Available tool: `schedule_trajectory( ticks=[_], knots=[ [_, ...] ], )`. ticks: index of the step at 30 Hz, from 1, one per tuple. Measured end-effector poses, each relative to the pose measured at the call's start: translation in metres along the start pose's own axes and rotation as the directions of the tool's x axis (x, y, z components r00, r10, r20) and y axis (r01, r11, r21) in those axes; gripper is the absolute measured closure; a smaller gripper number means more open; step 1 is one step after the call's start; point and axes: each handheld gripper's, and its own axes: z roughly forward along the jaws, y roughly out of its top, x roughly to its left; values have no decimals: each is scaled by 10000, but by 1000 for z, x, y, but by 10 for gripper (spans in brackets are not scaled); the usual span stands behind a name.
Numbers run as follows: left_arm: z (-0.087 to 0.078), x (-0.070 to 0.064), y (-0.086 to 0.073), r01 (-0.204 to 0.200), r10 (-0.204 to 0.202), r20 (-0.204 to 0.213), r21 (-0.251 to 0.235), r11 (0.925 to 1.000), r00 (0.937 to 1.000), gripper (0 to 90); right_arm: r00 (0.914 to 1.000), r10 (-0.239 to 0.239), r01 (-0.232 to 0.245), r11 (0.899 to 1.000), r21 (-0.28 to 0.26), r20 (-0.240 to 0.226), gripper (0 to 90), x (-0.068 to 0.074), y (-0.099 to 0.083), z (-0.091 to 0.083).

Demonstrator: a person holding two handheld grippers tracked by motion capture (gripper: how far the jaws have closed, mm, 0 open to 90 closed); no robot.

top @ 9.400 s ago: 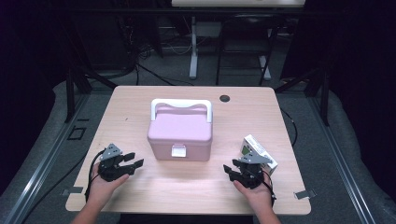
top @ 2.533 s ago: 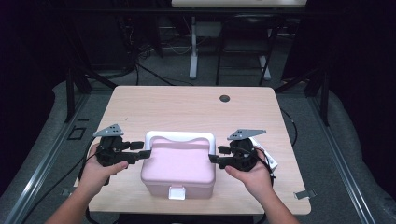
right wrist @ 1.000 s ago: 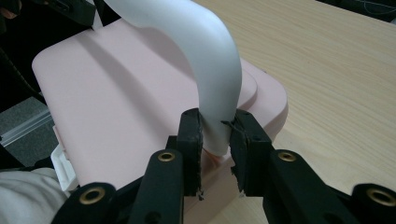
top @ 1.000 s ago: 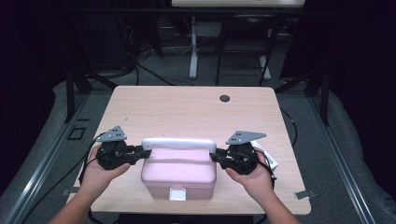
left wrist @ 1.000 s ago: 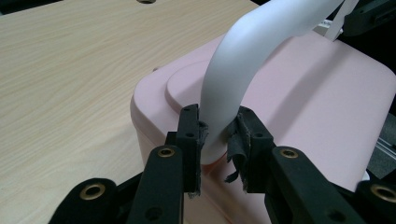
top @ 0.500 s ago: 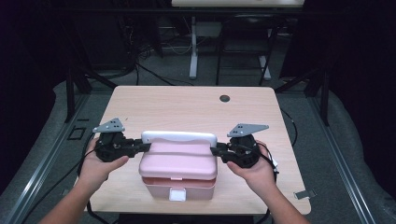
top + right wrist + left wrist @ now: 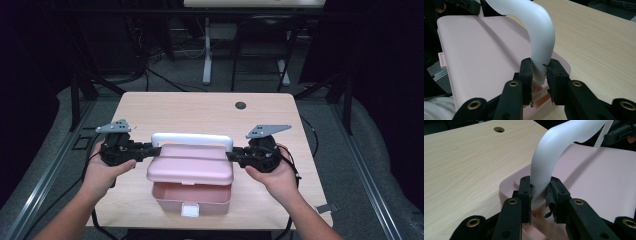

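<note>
Left tongs point(image 7: 150, 149): clenched on the left leg of the white handle point(image 7: 192, 140), jaws pinching it just above the lid point(image 7: 191, 166), as the left gripper view confirms point(image 7: 540, 192). The pink box point(image 7: 192, 192) lies directly between the two tongs, near the front edge of the table point(image 7: 200, 107). The handle's long axis runs straight from one pair of tongs to the other, so both hands are equally near and each holds one end.

The lid appears raised off the box body at the front, with the white latch point(image 7: 190, 210) hanging free below. Judged step: swinging the lid up and back by the handle.

Right tongs point(image 7: 234, 155): clenched on the right leg of the handle, shown close in the right gripper view point(image 7: 539, 75).

Beyond the tongs the table is bare up to a cable hole point(image 7: 241, 105), giving open room for the lid to tip away. On the near side the box sits close to the table edge; little margin there.
</note>
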Motion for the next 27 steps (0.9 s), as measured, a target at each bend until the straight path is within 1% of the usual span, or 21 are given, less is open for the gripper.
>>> schedule_trajectory(
  ticks=[3,6,7,9,12,15,18,21,25,27],
  knots=[
    [4,2,1,-3,3,-147,34,10000,9999,729,10000,81,-80,10000,14,-52,747,-3,2,1],
    [4,3,3,-26,26,-89,-32,10000,10000,720,9998,187,-187,9998,30,-71,747,-6,2,2],
    [3,3,4,-36,36,-91,-27,10000,10000,720,9995,278,-278,9996,16,-141,747,-7,2,2],
    [1,3,5,-34,32,-128,-134,9999,9999,702,9990,386,-387,9993,-17,-214,747,-9,2,2],
    [-8,3,5,-58,51,-235,-302,9995,9997,654,9989,409,-410,9992,-37,-231,747,-10,3,2],
    [-18,2,3,-204,190,-367,-379,9991,9991,654,9984,492,-493,9988,-27,-267,747,-11,5,2],
    [-31,0,-2,-382,363,-553,-341,9987,9978,701,9982,536,-537,9985,-45,-285,747,-13,7,2],
    [-40,-2,-12,-412,396,-571,-271,9988,9976,772,9976,634,-636,9980,-63,-286,747,-14,8,2],
    [-46,-8,-26,-486,473,-505,-246,9985,9976,841,9967,767,-771,9969,-144,-276,746,-16,10,2],
    [-46,-11,-32,-610,597,-622,-191,9980,9963,864,9965,794,-800,9966,-207,-271,747,-16,10,1]
  ],
)
